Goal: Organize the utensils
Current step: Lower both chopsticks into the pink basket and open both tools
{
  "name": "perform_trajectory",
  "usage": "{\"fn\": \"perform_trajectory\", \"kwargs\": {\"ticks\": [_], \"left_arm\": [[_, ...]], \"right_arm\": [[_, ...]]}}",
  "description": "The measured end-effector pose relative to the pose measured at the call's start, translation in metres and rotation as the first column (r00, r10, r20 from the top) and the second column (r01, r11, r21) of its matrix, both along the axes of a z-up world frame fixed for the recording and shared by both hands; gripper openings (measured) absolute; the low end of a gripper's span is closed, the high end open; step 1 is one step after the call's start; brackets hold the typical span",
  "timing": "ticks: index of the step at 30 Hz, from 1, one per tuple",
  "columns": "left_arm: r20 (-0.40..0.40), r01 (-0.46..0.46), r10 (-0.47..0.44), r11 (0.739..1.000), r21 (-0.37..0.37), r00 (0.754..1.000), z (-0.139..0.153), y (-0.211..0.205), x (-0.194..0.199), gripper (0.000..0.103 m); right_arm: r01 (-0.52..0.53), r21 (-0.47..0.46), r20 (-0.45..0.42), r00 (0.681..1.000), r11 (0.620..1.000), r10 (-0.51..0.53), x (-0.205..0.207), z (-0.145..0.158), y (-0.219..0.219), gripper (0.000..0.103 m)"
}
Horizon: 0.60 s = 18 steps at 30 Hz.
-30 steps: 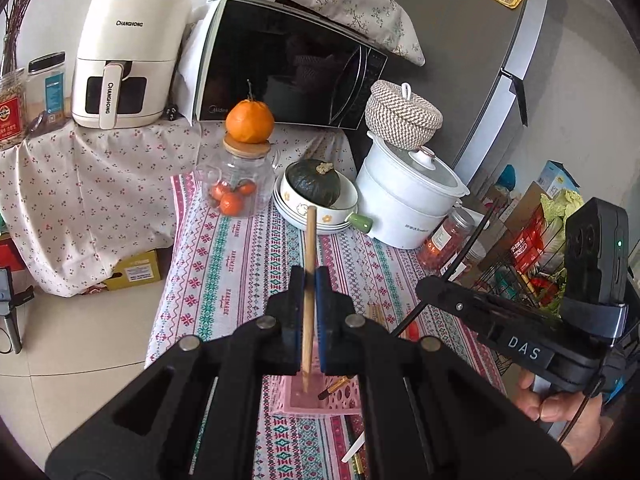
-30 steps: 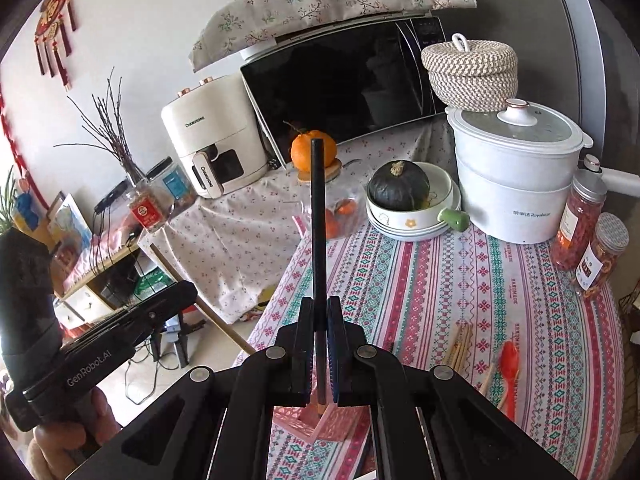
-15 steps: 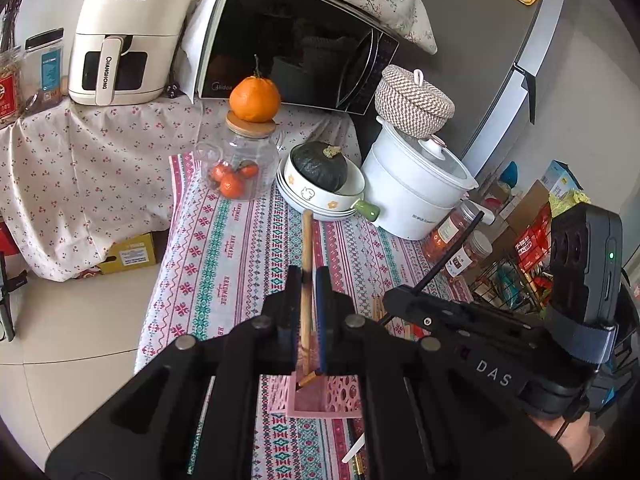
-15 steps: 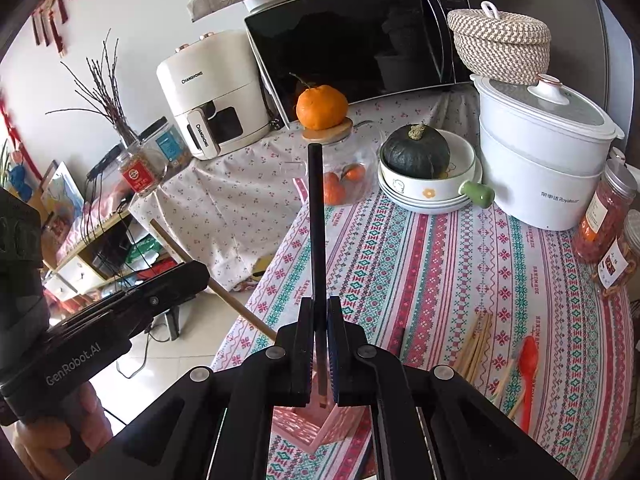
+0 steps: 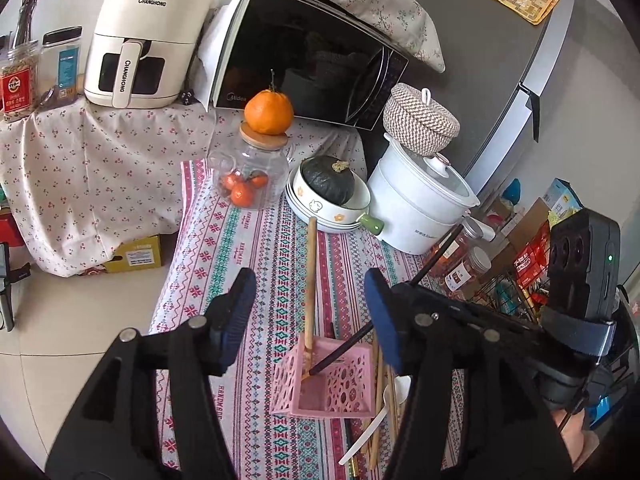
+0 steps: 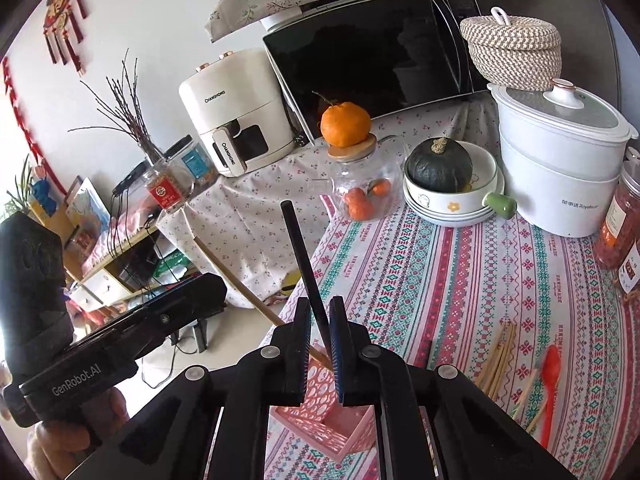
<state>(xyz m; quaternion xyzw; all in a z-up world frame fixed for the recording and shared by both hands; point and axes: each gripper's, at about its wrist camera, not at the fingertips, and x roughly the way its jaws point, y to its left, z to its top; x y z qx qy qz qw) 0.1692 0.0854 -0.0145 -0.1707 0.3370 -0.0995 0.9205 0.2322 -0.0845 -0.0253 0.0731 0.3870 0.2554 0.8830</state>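
Wooden chopstick [image 5: 310, 280] in perforated pink basket [image 5: 352, 376], left tool [image 5: 308, 320] opening

Pink perforated plastic basket [image 5: 344, 380] | matt wooden chopstick [image 5: 310, 280] | smooth black chopstick [image 6: 304, 268] | woven patterned cloth tablecloth [image 6: 460, 280] | glossy black microwave door [image 6: 372, 56] | clear glass jar [image 5: 252, 176]

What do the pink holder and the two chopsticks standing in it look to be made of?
Pink holder: probably moulded plastic, matte, with punched openwork walls. Light chopstick: apparently bamboo or wood, pale tan, unvarnished look. Black chopstick: smooth dark surface, plastic or lacquered wood; cannot tell which.
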Motion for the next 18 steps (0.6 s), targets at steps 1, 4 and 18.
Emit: {"fn": "perform_trajectory", "kwargs": {"ticks": [1,4,18], "left_arm": [[-0.001,-0.001,0.001,1.000,0.002,1.000,0.000,0.001,-0.001,0.057],[-0.010,-0.001,0.001,1.000,0.017,1.000,0.000,0.002,-0.003,0.058],[-0.100,0.002,0.002,0.999,0.044,0.995,-0.007,0.021,-0.012,0.059]], "right_arm": [[-0.005,-0.026,0.005,1.000,1.000,0.006,0.001,0.001,0.003,0.007],[-0.036,-0.081,0.006,0.999,0.996,0.036,0.005,0.007,0.013,0.006],[-0.145,-0.428,-0.093,0.989,0.892,0.116,0.019,0.027,0.065,0.006]]}}
